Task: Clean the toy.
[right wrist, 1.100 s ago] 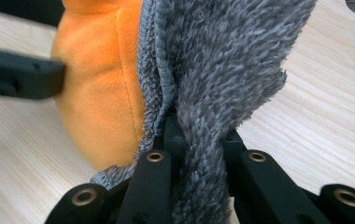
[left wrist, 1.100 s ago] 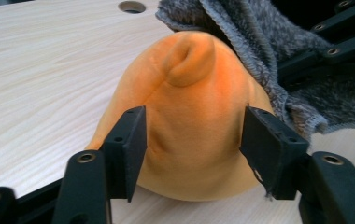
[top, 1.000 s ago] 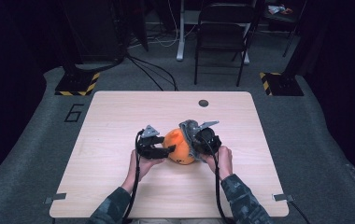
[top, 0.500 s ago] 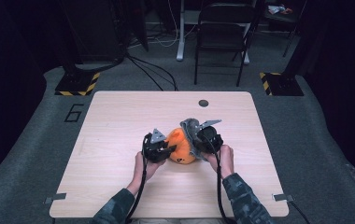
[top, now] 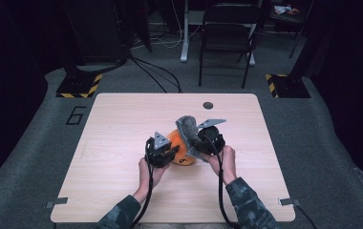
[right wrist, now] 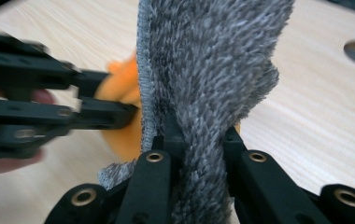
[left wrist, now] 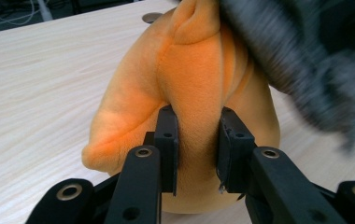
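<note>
An orange plush toy (top: pixel 182 151) sits near the middle of the wooden table (top: pixel 122 124), a little toward the person's side, with a grey fuzzy cloth (top: pixel 187 130) lying against its right flank and rising above it. The left gripper (left wrist: pixel 197 140) has just closed its jaws, and they now pinch a fold of the orange plush between the pads, as the left gripper view shows plainly. The right gripper (right wrist: pixel 196 140) is clamped on the grey cloth, which stands up from between its jaws in a ruffled sheet. In the high view the left gripper (top: pixel 163 151) and right gripper (top: pixel 203 140) sit on either side of the toy, close together. It looks to me like the step in hand is pulling the cloth off the toy while the other hand anchors it. The next move probably calls for the right hand to draw up and away with the left holding firm, so the plush does not lift with the cloth
</note>
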Demonstrator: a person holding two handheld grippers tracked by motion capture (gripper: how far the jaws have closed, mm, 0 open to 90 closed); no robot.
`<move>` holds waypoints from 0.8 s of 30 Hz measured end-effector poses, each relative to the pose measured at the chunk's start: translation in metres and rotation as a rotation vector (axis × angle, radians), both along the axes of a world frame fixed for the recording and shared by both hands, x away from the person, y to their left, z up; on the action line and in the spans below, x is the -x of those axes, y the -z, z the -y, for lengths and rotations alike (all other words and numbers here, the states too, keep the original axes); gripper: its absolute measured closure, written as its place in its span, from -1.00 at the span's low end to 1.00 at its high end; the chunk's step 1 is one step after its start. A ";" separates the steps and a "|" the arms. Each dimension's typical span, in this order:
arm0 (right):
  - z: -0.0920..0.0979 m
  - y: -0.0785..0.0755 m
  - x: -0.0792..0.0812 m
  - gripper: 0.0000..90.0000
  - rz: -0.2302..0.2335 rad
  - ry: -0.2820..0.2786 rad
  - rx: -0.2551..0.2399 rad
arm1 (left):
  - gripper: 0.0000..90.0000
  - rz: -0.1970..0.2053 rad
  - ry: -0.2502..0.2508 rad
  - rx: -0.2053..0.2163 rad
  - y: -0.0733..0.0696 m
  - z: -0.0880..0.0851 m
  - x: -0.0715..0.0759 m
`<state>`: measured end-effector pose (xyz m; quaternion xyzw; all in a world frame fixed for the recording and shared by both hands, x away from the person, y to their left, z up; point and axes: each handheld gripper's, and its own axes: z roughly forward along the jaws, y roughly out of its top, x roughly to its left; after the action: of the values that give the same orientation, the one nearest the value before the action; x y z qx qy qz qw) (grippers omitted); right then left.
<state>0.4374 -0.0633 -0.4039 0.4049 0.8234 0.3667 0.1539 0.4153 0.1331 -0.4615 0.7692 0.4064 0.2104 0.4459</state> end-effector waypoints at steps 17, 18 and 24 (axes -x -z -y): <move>0.021 0.056 -0.022 0.77 -0.162 0.083 0.072 | 0.57 -0.014 0.022 -0.001 0.006 0.001 -0.002; 0.022 0.059 -0.023 0.77 -0.174 0.087 0.072 | 0.57 -0.013 0.021 -0.001 0.006 0.001 -0.002; 0.032 0.072 -0.031 0.76 -0.238 0.123 0.110 | 0.56 -0.009 0.020 0.002 0.006 0.000 -0.002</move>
<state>0.4682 -0.0953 -0.4759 0.4863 0.8283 0.2600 0.0993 0.4171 0.1328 -0.4678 0.7737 0.4009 0.2023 0.4468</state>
